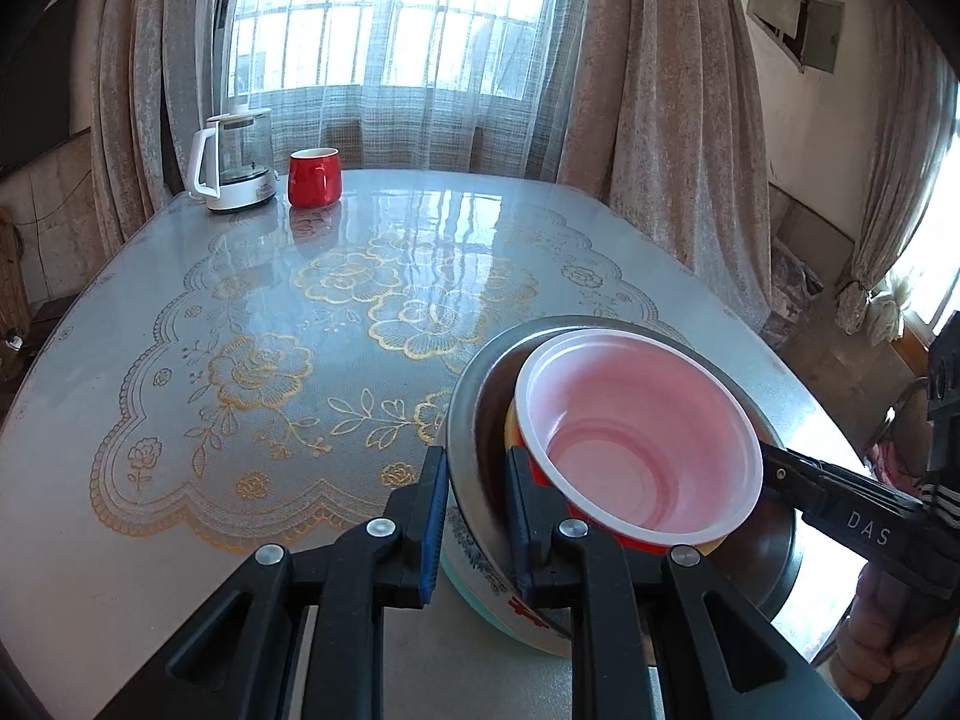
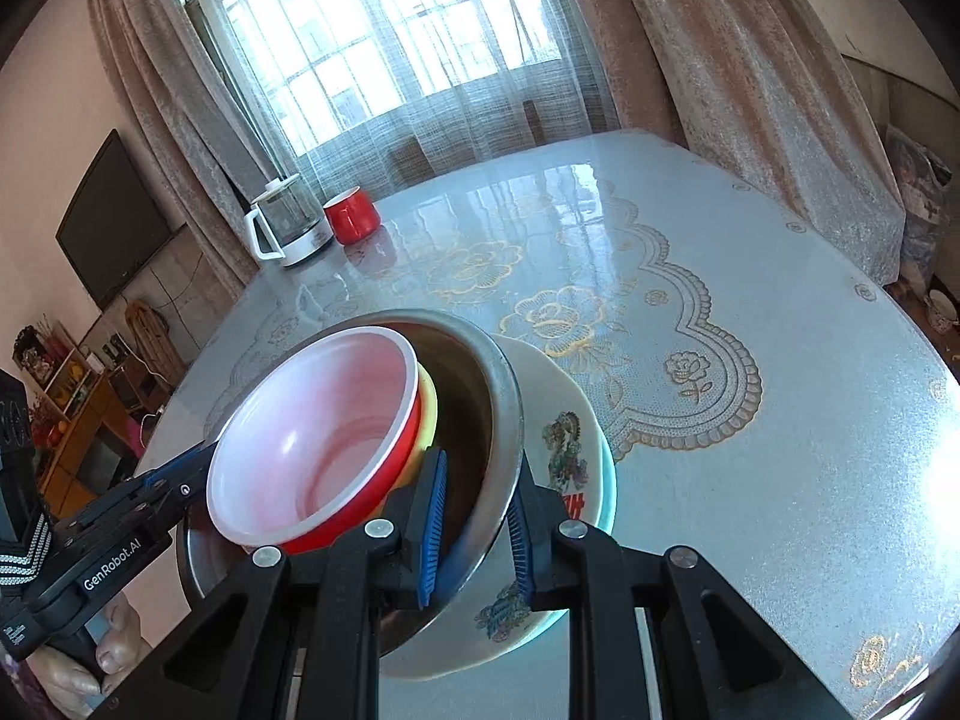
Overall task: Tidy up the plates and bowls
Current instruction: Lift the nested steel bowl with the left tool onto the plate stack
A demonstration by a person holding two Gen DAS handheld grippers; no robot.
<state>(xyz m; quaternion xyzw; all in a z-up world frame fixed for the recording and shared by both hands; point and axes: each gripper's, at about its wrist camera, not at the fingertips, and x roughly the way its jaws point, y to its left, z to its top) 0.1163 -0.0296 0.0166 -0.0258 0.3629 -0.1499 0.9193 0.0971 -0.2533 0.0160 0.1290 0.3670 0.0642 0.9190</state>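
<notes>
Left wrist view first: we see our left tongs point(image 1: 474, 516) set astride the near rim of the steel bowl point(image 1: 480, 396), one blue pad outside the wall and one inside, with a little daylight showing on each side, so we judge them apart rather than biting. Inside the steel bowl sits a yellow bowl point(image 1: 512, 429), mostly hidden, and inside that a red bowl point(image 1: 636, 426) with a pale lining; the whole nest rests on a flowered plate point(image 1: 480, 570) just beneath the tongs. We read this as a stack built big to small so it stays steady and takes little room. From the right wrist view, our right tongs point(image 2: 477, 525) straddle the opposite stretch of the steel rim in the same way, one pad within the bowl and one outside over the plate point(image 2: 564, 420); whether they pinch the metal we cannot tell, as the rim hides the contact. Holding both sides at once looks meant to keep the stack level if we lift or slide it. The table point(image 1: 420, 228) stretches beyond the tongs, and at its far left edge stand a kettle point(image 1: 234, 159) and a red mug point(image 1: 313, 177), well apart from the stack.
</notes>
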